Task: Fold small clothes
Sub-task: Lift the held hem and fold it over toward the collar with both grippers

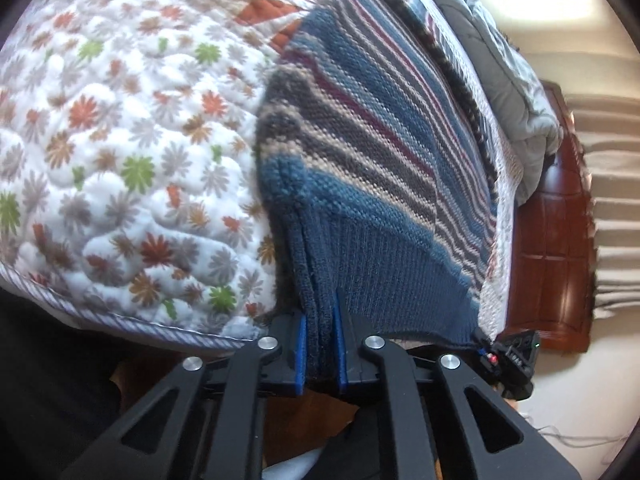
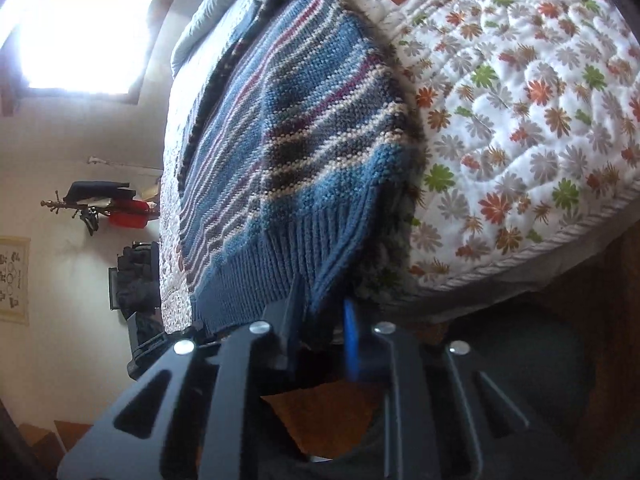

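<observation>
- Location type: a bedroom in a home.
- Bed (image 1: pixel 548 216): dark red-brown wooden frame, visible at the mattress edge.
- Quilt (image 1: pixel 132 140): white, stitched, printed with orange, green and grey flowers; covers the bed.
- Grey padded duvet (image 1: pixel 516 80): bunched at the far end of the bed.
- Window (image 2: pixel 80 28): bright daylight enters.
- Wall rack (image 2: pixel 100 204): carries hanging clothes, including a red item.
- Framed picture (image 2: pixel 14 280): mounted on the pale wall.
</observation>
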### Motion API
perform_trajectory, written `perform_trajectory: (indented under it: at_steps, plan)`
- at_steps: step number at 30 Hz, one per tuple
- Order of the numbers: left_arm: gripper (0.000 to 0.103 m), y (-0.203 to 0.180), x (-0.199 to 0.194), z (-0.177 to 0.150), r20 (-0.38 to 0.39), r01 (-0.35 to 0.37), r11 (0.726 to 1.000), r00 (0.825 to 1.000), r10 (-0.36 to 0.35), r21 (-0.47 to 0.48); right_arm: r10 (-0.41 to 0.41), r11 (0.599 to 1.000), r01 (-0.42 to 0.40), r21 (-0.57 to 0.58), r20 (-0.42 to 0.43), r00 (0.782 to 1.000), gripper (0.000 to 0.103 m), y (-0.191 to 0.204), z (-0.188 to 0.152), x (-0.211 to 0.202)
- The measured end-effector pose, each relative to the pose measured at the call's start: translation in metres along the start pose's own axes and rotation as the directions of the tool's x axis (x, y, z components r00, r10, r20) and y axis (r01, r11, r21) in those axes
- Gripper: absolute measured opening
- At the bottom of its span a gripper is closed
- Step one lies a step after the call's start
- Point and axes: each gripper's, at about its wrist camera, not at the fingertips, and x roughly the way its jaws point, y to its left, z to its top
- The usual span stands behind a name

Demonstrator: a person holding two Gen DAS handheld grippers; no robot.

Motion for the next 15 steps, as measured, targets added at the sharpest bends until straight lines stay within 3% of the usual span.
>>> perform_trajectory:
  at_steps: [7, 15]
  plan:
    - [0.009, -0.001, -0.02, 0.0, 0.06, 0.063, 0.998, 0.996, -0.064, 0.011, 0.033, 0.999, -0.032, -0.017, 0.046, 0.998, 0.009, 0.01, 0.006, -0.013]
    - [0.008, -0.031, -0.064, 0.015, 0.156, 0.16, 0.986, 0.974, -0.167, 0.055, 0.096, 0.995, -0.092, -0.046, 0.106, 0.99, 0.008, 0.03, 0.02, -0.041]
